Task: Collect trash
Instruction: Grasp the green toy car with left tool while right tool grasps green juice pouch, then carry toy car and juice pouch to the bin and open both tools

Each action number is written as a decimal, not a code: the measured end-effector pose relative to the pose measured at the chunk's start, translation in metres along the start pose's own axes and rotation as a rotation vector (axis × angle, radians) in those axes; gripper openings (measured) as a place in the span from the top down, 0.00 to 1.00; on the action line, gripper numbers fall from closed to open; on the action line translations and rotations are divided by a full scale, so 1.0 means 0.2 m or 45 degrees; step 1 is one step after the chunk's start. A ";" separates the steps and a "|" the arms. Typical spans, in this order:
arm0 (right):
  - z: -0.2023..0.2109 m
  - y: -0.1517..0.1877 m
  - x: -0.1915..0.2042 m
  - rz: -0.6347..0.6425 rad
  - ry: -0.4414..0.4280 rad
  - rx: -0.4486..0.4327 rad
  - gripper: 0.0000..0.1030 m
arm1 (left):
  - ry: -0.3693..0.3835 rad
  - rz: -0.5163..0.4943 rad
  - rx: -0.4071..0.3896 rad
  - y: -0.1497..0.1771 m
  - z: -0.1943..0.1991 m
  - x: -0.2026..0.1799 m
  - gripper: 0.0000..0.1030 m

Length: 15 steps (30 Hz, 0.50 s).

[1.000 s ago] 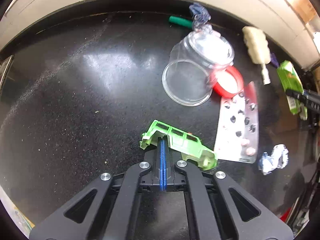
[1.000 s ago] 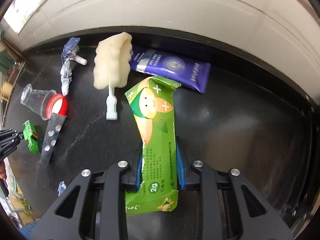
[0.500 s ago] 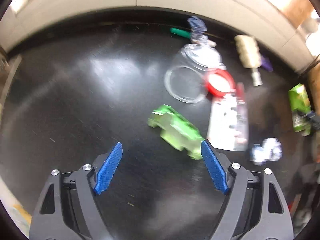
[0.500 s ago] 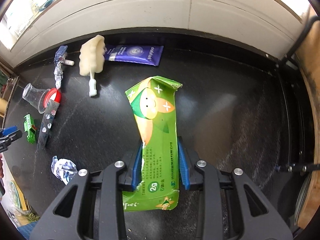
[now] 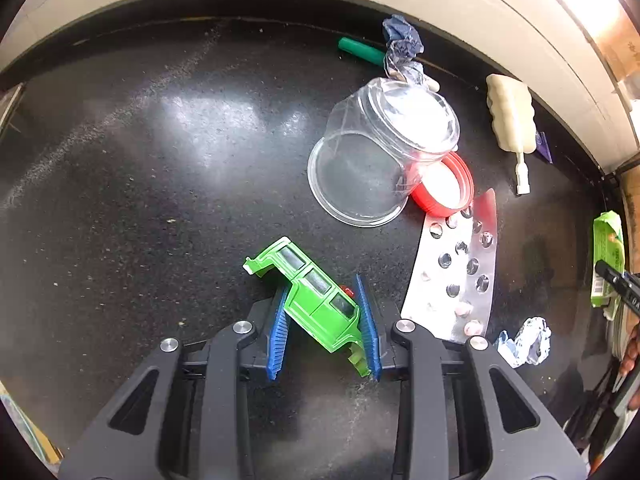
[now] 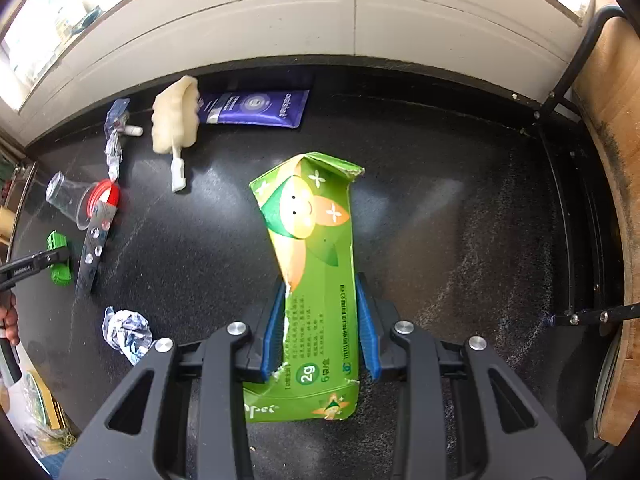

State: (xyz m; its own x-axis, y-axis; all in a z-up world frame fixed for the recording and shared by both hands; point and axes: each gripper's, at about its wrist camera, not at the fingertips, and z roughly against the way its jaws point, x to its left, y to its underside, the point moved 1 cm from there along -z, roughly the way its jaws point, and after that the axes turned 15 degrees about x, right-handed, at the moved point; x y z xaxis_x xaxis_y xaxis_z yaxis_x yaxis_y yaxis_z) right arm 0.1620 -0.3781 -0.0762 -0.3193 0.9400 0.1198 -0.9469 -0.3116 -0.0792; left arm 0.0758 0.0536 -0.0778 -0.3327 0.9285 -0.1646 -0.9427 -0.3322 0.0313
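My left gripper [image 5: 322, 320] is shut on a green toy car body [image 5: 310, 292], which lies slantwise between the blue pads on the black counter. My right gripper [image 6: 318, 320] is shut on a torn green snack box [image 6: 316, 264] and holds it above the counter. That box also shows at the right edge of the left wrist view [image 5: 608, 260]. The toy car also shows at the far left of the right wrist view [image 6: 59, 258].
A clear plastic cup [image 5: 380, 152] lies on its side by a red lid [image 5: 444, 184] and a silver blister pack [image 5: 456, 276]. Crumpled foil [image 5: 524, 340], a cream sponge brush [image 5: 512, 120], a purple pouch [image 6: 256, 108], a green marker [image 5: 360, 51] and a blue wrapper [image 5: 402, 50] lie around.
The left gripper, shut beside the toy car a second ago, opened wide, then closed around the car body. The right gripper lifted back from the wall with the green box.
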 end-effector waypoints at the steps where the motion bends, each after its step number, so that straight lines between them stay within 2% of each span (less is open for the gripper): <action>1: 0.00 -0.01 0.00 -0.002 0.001 -0.002 0.68 | 0.002 0.000 -0.002 0.01 0.01 0.01 0.70; 5: 0.00 -0.03 0.02 0.000 0.020 -0.008 0.70 | 0.005 0.006 -0.020 0.04 0.08 0.05 0.70; 10: 0.06 -0.07 0.12 0.019 -0.016 -0.059 0.72 | 0.032 0.027 -0.061 0.10 0.18 0.14 0.70; 13: 0.12 -0.17 0.31 0.091 -0.078 -0.094 0.72 | 0.040 0.082 -0.115 0.18 0.26 0.25 0.70; 15: 0.17 -0.23 0.54 0.203 -0.136 -0.116 0.72 | 0.050 0.162 -0.161 0.28 0.34 0.39 0.70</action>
State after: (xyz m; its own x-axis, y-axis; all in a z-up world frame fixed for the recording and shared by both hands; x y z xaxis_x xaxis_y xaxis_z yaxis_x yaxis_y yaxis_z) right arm 0.1704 -0.2665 -0.0263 -0.4716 0.8582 0.2025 -0.8783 -0.4368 -0.1941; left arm -0.0053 0.1183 -0.0225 -0.4458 0.8711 -0.2060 -0.8813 -0.4674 -0.0694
